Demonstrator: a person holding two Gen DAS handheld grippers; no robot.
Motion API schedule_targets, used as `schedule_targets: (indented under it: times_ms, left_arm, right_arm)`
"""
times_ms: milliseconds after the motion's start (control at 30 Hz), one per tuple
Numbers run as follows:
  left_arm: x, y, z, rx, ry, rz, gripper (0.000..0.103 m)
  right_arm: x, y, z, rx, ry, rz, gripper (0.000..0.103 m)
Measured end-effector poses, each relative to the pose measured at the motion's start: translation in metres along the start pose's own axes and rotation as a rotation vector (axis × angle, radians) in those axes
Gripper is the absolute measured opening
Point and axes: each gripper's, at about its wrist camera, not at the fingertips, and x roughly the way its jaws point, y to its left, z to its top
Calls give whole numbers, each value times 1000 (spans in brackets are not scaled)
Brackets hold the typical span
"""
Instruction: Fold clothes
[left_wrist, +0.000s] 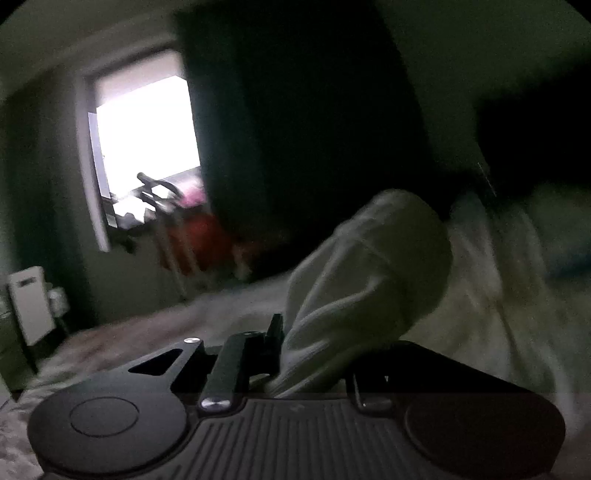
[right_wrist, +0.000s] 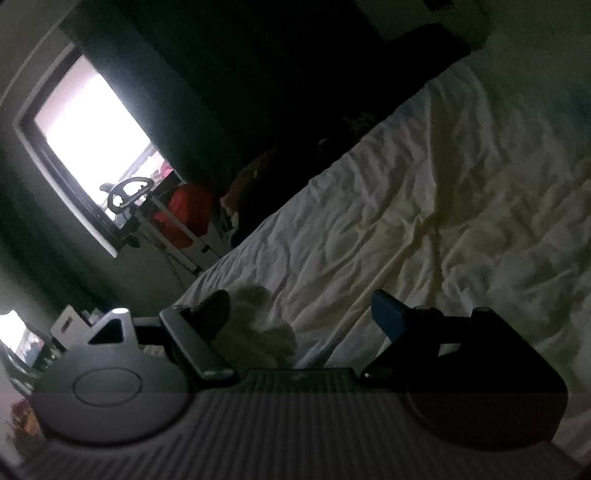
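Note:
In the left wrist view a pale, whitish garment (left_wrist: 369, 280) bulges up from between the fingers of my left gripper (left_wrist: 295, 354), which is shut on it and holds it above the bed. The right finger is hidden by the cloth. In the right wrist view my right gripper (right_wrist: 299, 314) is open, its fingers wide apart, low over the white bed sheet (right_wrist: 424, 206). A small pale bunch of cloth (right_wrist: 258, 321) lies on the sheet beside the left finger (right_wrist: 207, 325); nothing is clamped between the fingers.
The room is dim. A bright window (right_wrist: 92, 125) is at the left, with a drying rack carrying a red garment (right_wrist: 184, 214) below it. A dark wardrobe or curtain (left_wrist: 295, 129) stands behind the bed. A white heater (left_wrist: 31, 306) is at the far left.

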Motion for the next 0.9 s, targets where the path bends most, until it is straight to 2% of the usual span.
schedule_targets:
  times_ms: [100, 167, 233, 300, 367, 433, 567, 633, 700, 800, 900]
  left_arm:
    - [5, -12, -7, 55, 22, -10, 29]
    - [9, -5, -8, 77, 56, -18, 55]
    - [15, 6, -10, 72, 135, -65, 70]
    - [19, 20, -14, 74, 205, -119, 78]
    - [19, 36, -20, 100, 239, -160, 85]
    - [23, 65, -31, 121, 277, -195, 88]
    - [7, 107, -46, 184, 330, -240, 90]
    - [-5, 132, -56, 199, 332, -240, 92]
    - [-41, 144, -66, 192, 326, -211, 92]
    - [-75, 172, -73, 109, 298, -150, 93]
    - [-82, 207, -82, -41, 312, -96, 94]
  right_arm:
    - [8, -15, 3, 47, 26, 11, 86]
    - [14, -24, 3, 98, 53, 42, 86]
    - [19, -28, 3, 132, 73, 74, 86]
    - [24, -29, 0, 150, 102, 113, 86]
    - [29, -28, -4, 167, 134, 149, 86]
    - [32, -27, -8, 178, 165, 173, 86]
    - [31, -20, -15, 153, 181, 162, 86]
    - [29, -18, -18, 147, 184, 147, 86]
    - [25, -18, -22, 149, 189, 126, 86]
    - [15, -24, -31, 185, 196, 87, 86]
    - [-1, -29, -43, 242, 162, -7, 86]
